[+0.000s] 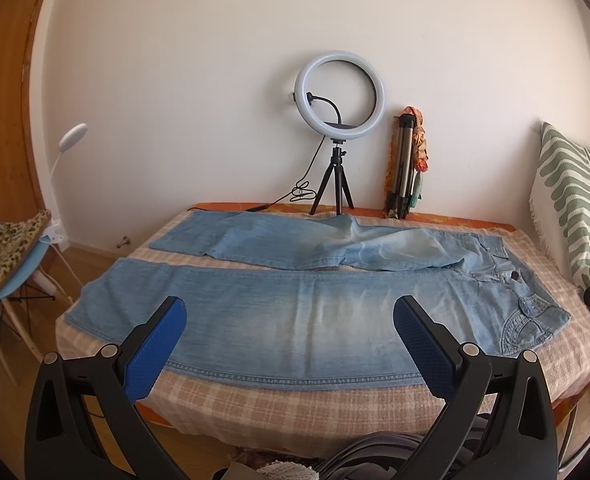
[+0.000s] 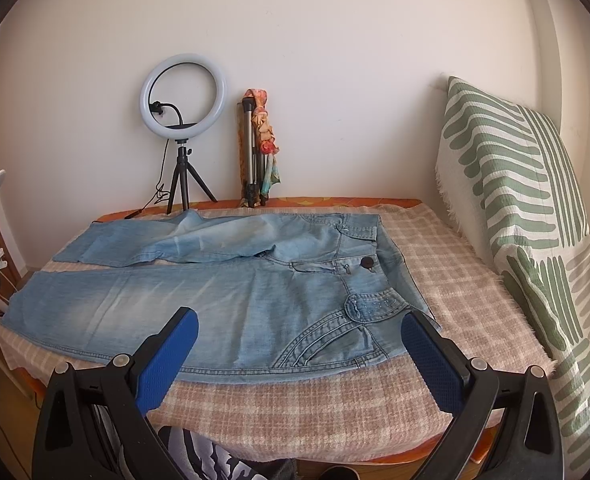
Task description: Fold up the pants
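We hold the left gripper [image 1: 291,344] with its blue fingers spread wide and nothing between them, hovering over the near edge of the bed [image 1: 279,412]. Our right gripper [image 2: 301,350] is equally wide and empty, above the same edge closer to the bed's right end. Just beyond both, the jeans [image 1: 295,312] lie flat on the checked blanket [image 2: 295,408], waistband toward the right end, one leg along the near edge and the other, rumpled, nearer the far edge. A striped pillow [image 2: 515,200] leans at the right end. Along the far edge stand a ring light [image 1: 339,96] and a folded tripod [image 1: 403,168] against the wall.
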A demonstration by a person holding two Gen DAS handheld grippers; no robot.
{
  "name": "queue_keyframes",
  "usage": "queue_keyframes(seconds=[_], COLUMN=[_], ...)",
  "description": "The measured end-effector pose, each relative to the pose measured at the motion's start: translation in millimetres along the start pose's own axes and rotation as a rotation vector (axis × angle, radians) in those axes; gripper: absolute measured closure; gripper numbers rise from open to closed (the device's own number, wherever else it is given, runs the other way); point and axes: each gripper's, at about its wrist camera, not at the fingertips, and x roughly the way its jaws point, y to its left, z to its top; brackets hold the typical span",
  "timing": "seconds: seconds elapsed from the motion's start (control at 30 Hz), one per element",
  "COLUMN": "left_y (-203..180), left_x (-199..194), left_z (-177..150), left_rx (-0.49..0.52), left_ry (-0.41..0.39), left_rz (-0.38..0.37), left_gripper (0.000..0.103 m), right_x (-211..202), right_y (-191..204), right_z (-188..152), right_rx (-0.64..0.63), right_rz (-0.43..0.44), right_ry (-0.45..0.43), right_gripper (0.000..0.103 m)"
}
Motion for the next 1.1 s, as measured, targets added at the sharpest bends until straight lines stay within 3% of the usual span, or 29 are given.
queue_keyframes(seconds=[0.57, 1.1], left_y=[2, 13], left_x=[2, 12], left_z=[1, 3], left_rx=[-0.001, 0.049], left_ry=[0.011, 0.024], left_rz=[0.006, 0.105], left_gripper=[0.000, 0.000], right_x=[4, 12], right_y=[3, 15], right_z=[-5, 4], right_rx=[0.004, -0.020], right_rz=[0.010, 0.045], right_ry=[0.011, 0.036], right_gripper=[0.000, 0.000])
